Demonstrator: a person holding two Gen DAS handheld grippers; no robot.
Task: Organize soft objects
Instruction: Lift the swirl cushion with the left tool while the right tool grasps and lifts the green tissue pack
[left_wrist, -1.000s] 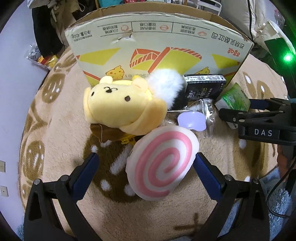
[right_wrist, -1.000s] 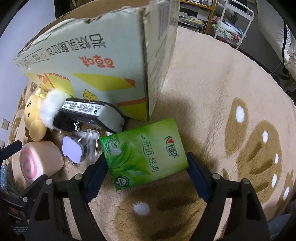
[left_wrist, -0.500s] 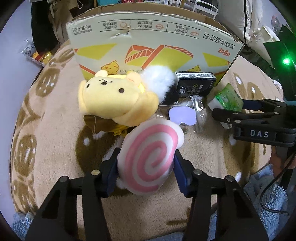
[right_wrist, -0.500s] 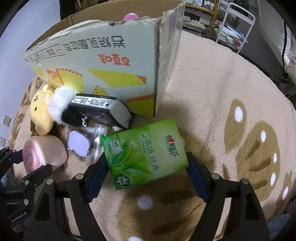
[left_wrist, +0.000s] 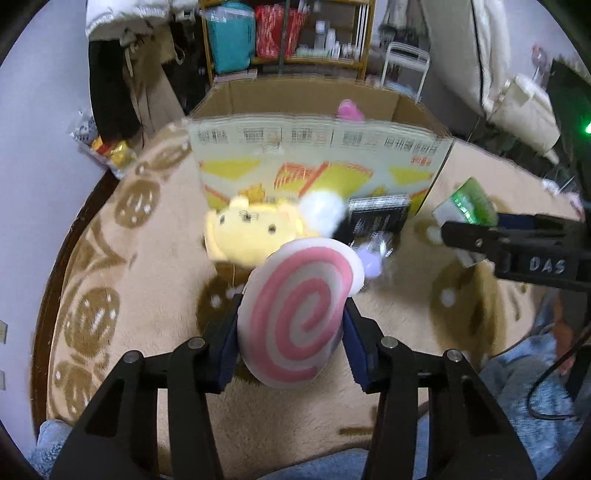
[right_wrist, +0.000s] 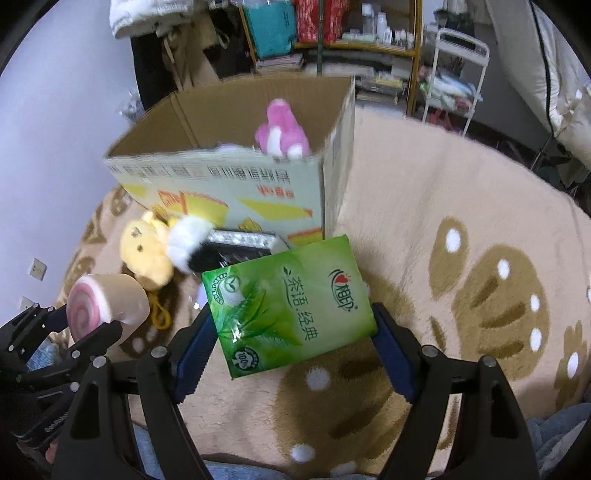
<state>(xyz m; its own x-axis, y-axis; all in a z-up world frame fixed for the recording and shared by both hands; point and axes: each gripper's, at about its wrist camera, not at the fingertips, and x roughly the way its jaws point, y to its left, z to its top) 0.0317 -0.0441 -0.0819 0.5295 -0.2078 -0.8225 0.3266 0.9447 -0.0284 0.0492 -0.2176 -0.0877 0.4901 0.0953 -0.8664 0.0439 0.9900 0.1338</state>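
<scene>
From the left wrist view, the left gripper (left_wrist: 291, 328) has the pink-swirl roll plush (left_wrist: 299, 314) squarely between its blue pads, and the jaws are closing on it, squeezing its sides while the spiral face looks straight back at the camera. The roll sits lifted off the beige patterned rug (left_wrist: 155, 266), blurred at its edges. Just behind it lies the yellow bear plush (left_wrist: 251, 232) on the rug, a white pom-pom (left_wrist: 323, 212) against its right side, then a black packet (left_wrist: 378, 218) and a clear bag with a pale purple piece (left_wrist: 371, 260). All of these crowd the foot of the cardboard box (left_wrist: 317, 147), which stands open-topped with a pink plush (left_wrist: 349, 110) peeking over its rim. Off to the right, the right gripper (left_wrist: 469, 232) carries a green tissue pack (left_wrist: 471, 203) in the air. Now the right wrist view: the right gripper (right_wrist: 293, 345) has its jaws wide yet clamped on the green tissue pack (right_wrist: 291, 304), which spans the whole gap between the pads, tilted, printed face up, clear of the rug (right_wrist: 461, 221). The box (right_wrist: 236, 184) stands behind it, the pink plush (right_wrist: 282, 131) inside near the front wall. At lower left the left gripper (right_wrist: 92, 325) holds the roll plush (right_wrist: 107, 304) up, the bear (right_wrist: 146, 253) on the rug beyond it.
</scene>
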